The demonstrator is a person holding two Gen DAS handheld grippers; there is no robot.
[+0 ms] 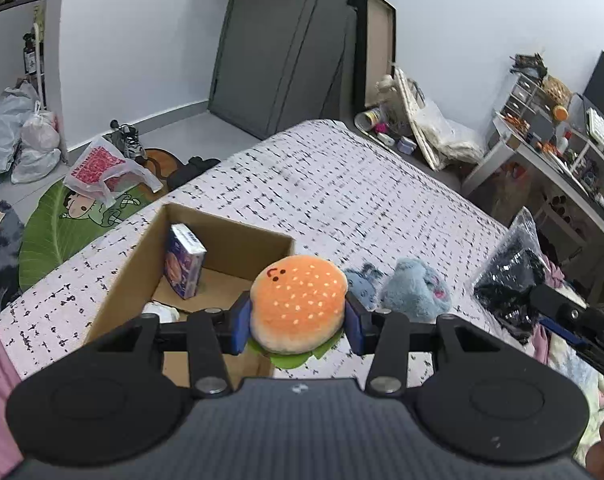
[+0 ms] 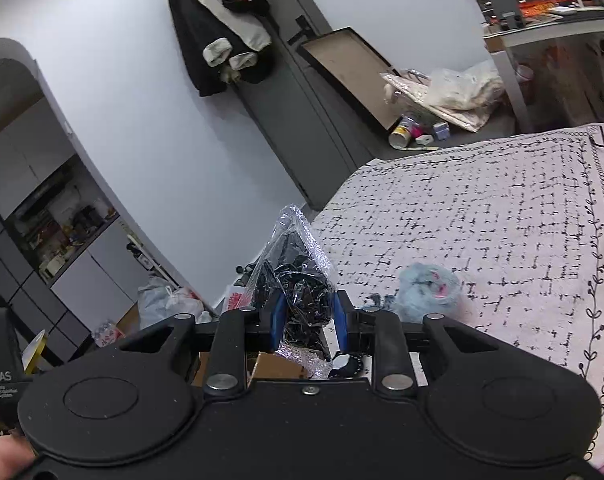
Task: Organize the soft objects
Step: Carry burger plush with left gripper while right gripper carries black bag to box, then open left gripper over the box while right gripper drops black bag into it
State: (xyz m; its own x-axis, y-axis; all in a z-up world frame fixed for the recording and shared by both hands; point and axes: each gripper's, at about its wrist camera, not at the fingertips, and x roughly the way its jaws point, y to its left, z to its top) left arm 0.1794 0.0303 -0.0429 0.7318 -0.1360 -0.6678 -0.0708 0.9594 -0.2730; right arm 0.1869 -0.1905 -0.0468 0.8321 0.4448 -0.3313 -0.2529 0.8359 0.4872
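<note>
Patterned bedspread (image 1: 342, 184) lies bare beyond the cardboard box (image 1: 141, 264); left gripper (image 1: 297, 318) clamps a burger plush (image 1: 297, 300), right gripper (image 2: 308, 322) a clear bag of black items (image 2: 297, 280).

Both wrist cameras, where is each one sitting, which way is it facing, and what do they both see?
Left wrist: on the left gripper, looking forward and down over the bed at the cardboard box and the burger plush it clamps; the right gripper shows at the right edge.
Right wrist: on the right gripper, looking across the bed toward the door, clamped on a bag of black items; a hand shows bottom left.
Shared: the bed, blue plush, bag and door.
</note>
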